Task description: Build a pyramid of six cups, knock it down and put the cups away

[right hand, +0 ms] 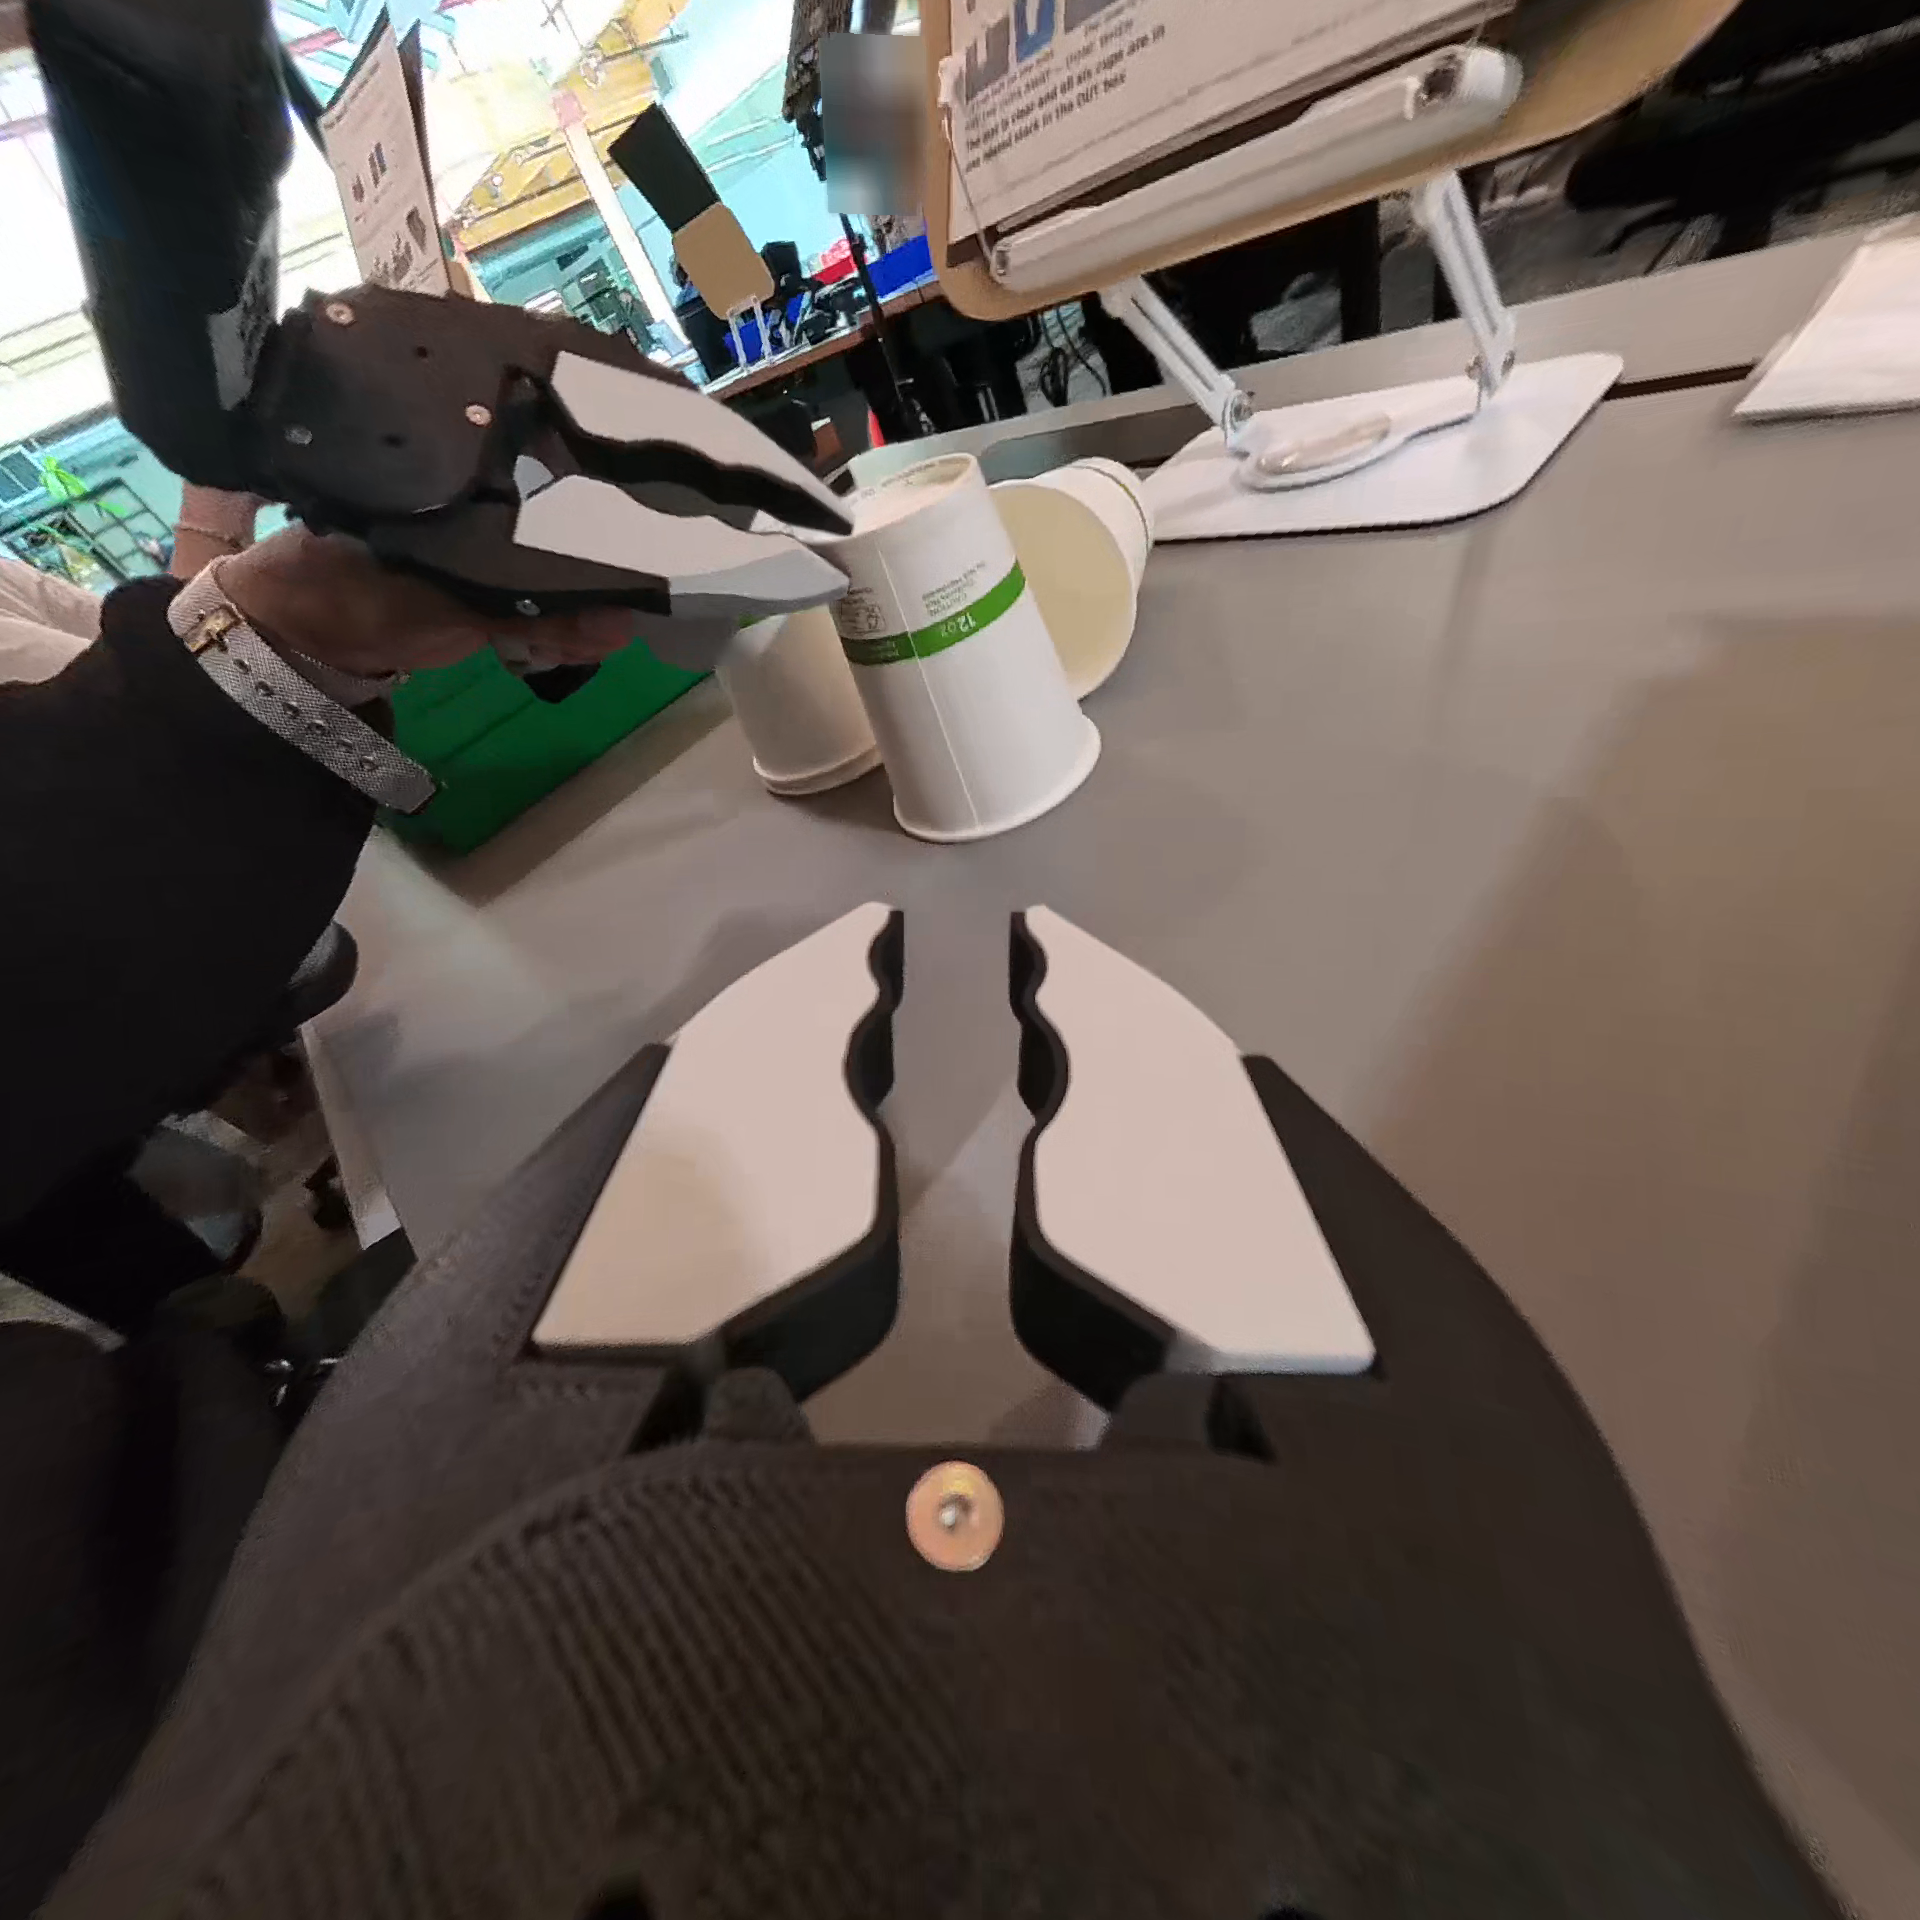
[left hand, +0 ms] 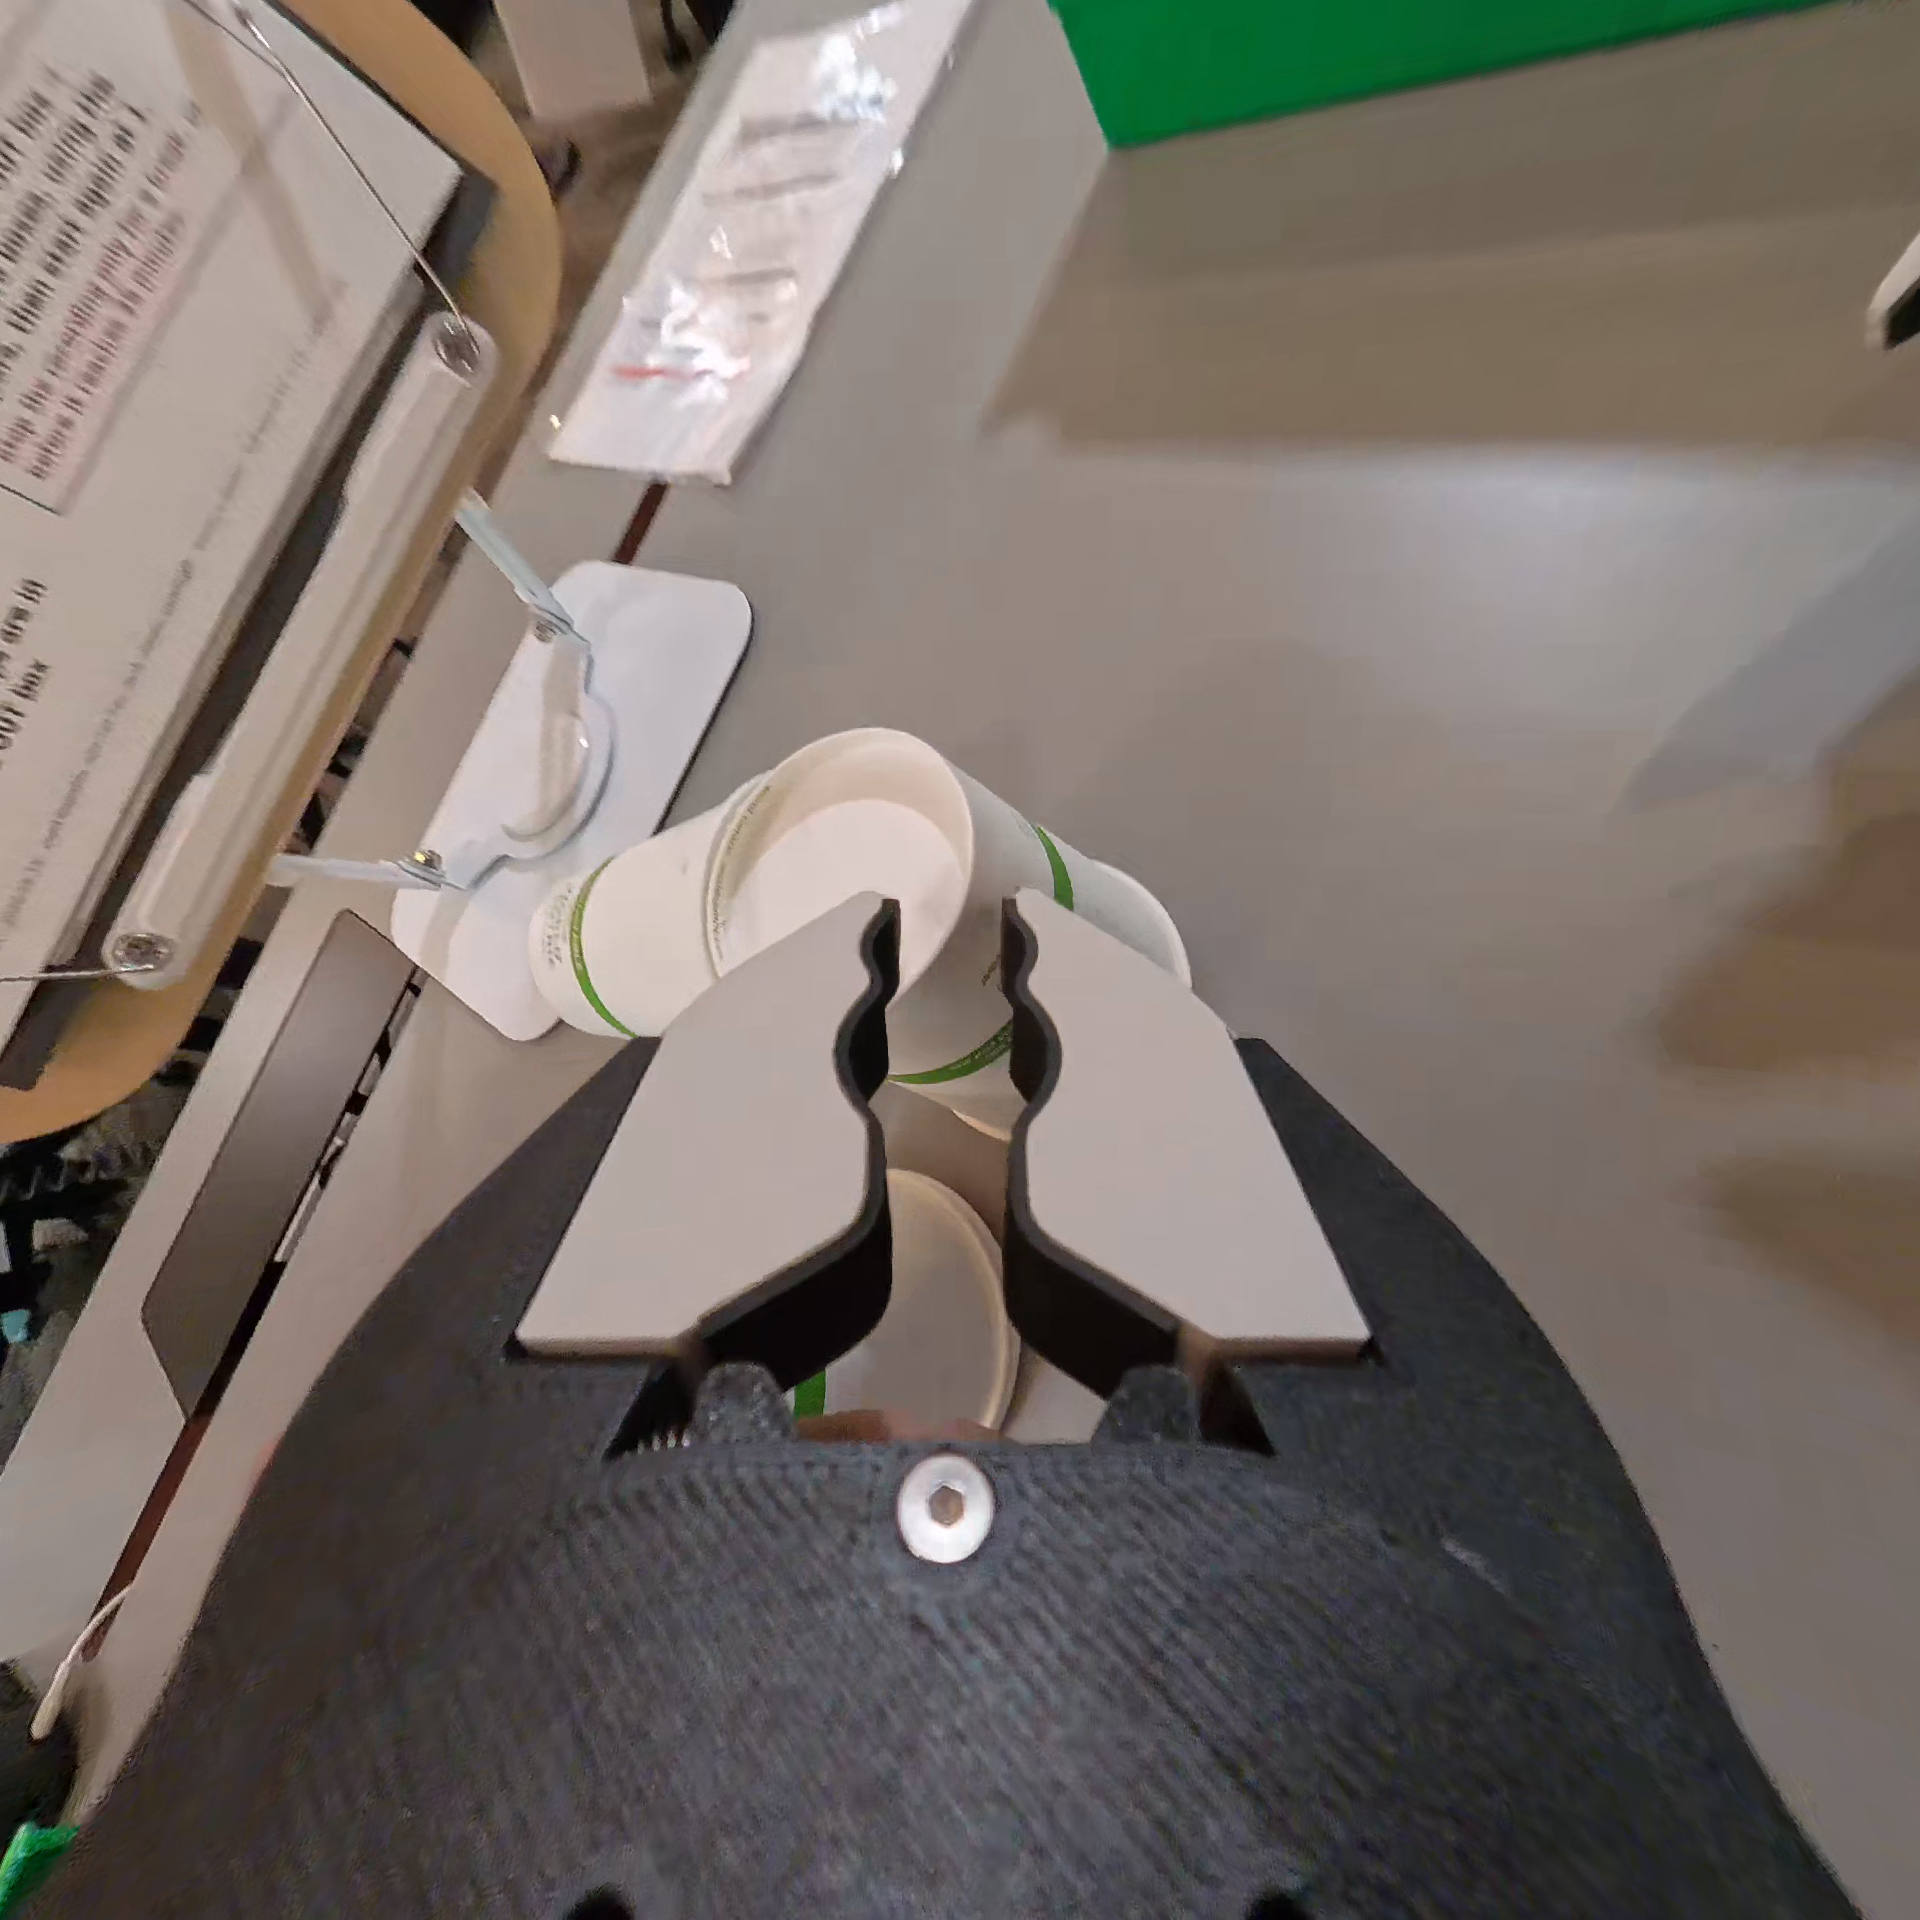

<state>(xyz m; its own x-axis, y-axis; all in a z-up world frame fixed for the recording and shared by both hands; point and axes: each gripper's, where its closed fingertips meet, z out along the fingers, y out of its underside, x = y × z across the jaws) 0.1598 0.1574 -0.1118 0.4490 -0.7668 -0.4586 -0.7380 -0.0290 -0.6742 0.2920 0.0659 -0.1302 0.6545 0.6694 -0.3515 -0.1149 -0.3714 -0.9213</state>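
Right wrist view shows 3 white paper cups on the grey table (right hand: 1455, 831). The inverted cup with a green band (right hand: 956, 665) stands mouth down, base up. Just behind and to its left stands a second inverted cup (right hand: 800, 707), touching it or nearly so. A third cup (right hand: 1081, 561) lies on its side behind them, its open mouth facing the camera; its cream interior looks empty. What is under the 2 inverted cups cannot be seen.

The left gripper (right hand: 842, 545) comes in from the left, held by a hand (right hand: 416, 613) with a pale wristband, its fingertips at the raised base rim of the banded cup. Left wrist view shows this gripper (left hand: 943, 914) from above with its fingers a narrow gap apart and cup wall between them; whether they pinch the rim I cannot tell.

The right gripper (right hand: 954, 925) hovers low over bare table, well short of the cups, fingers apart with nothing between them.

Beyond the cups a white stand (right hand: 1434, 457) rests on the table carrying a tilted board with printed sheets (right hand: 1195, 114). A green bin (right hand: 499, 748) sits off the table's left edge.
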